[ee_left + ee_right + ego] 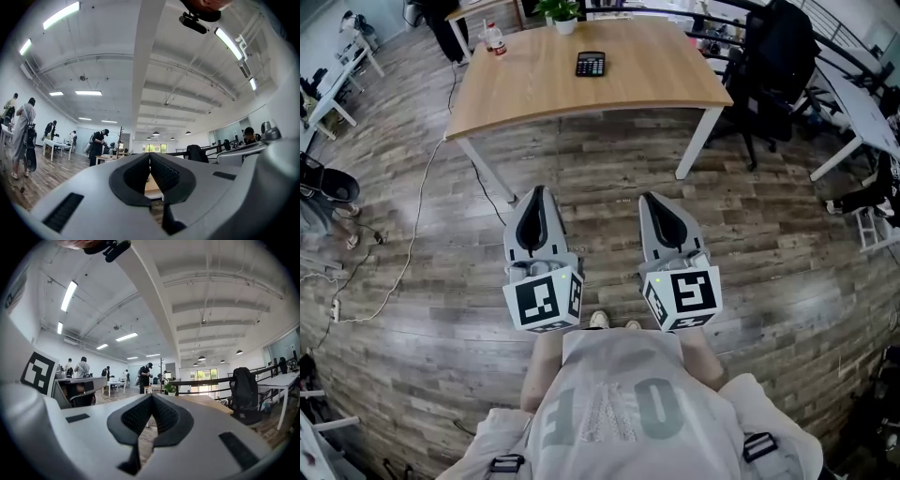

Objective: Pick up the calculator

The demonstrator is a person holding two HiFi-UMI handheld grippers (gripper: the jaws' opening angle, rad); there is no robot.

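A black calculator (591, 64) lies on the wooden table (544, 89), near its far middle. Both grippers hang over the floor well short of the table, side by side in front of the person. My left gripper (537, 192) is shut with nothing in it, its jaw tips meeting in the left gripper view (150, 154). My right gripper (648, 199) is shut and empty too, tips touching in the right gripper view (151, 396). Neither gripper view shows the calculator.
A potted plant (562, 13) and a bottle (495, 38) stand at the table's far edge. A black office chair (773, 70) sits right of the table. A cable (408, 253) runs over the floor at left. Several people stand by desks (58, 146) in the distance.
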